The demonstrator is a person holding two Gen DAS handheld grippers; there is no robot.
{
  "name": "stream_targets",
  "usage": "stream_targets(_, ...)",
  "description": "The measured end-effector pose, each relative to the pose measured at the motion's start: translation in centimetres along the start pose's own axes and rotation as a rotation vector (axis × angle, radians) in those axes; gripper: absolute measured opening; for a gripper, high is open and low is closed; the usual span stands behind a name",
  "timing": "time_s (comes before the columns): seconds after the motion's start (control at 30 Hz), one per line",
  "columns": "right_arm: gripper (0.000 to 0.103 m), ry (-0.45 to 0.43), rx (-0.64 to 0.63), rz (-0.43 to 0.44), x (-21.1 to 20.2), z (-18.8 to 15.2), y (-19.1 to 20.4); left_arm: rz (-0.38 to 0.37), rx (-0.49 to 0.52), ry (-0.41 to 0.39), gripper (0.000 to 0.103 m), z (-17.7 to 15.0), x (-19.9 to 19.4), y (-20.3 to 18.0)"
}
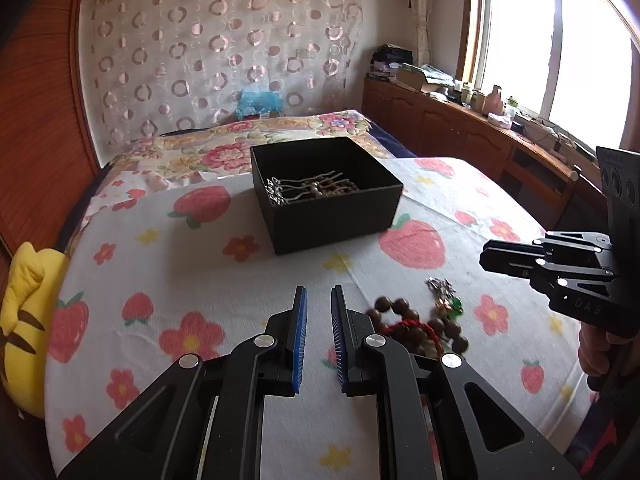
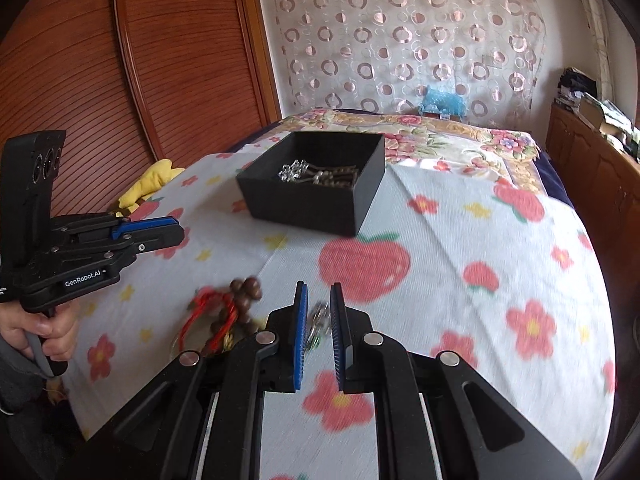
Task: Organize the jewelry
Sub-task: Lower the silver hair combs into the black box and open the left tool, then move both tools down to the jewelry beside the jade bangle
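Note:
A black open box (image 1: 326, 196) stands on the strawberry-print cloth and holds silver hairpins (image 1: 308, 190); it also shows in the right wrist view (image 2: 316, 188). A pile of jewelry lies nearer: brown bead bracelet (image 1: 416, 326), red cord (image 1: 412, 326) and a silver charm with green stones (image 1: 444, 296). My left gripper (image 1: 319, 300) is open and empty, just left of the pile. My right gripper (image 2: 319, 300) is open, its fingers on either side of the silver charm (image 2: 318, 322); beads (image 2: 244, 292) and red cord (image 2: 208, 316) lie to its left.
The cloth (image 1: 224, 264) covers a bed with a floral quilt (image 1: 248, 140) behind the box. A yellow plush (image 1: 24, 320) lies at the left edge. A wooden cabinet (image 1: 460, 120) with clutter runs under the window at right. A wooden wardrobe (image 2: 140, 60) stands left.

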State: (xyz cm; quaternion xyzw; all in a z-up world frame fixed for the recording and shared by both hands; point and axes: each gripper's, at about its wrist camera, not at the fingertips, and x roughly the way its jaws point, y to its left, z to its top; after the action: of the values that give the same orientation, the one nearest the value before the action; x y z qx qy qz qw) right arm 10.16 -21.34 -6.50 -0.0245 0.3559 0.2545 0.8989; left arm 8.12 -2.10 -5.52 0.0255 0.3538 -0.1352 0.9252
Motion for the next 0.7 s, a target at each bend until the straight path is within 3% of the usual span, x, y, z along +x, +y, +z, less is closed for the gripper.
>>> stream_targets(0.13, 0.026, 0.011, 0.019, -0.007, -0.7, -2.1, 0.4, -0.012, 0.000, 0.007, 0.012, -1.1, -0.7, -0.6)
stream_targets(0.3, 0.027, 0.034, 0.021, -0.028, -1.3, -4.6, 1.0, -0.025, -0.012, 0.015, 0.019, -2.0, -0.9, -1.0)
stream_targets(0.7, 0.027, 0.032, 0.006, -0.045, -1.6, -6.0, 1.6, -0.049, -0.017, 0.073, 0.020, -3.1, 0.4, -2.4)
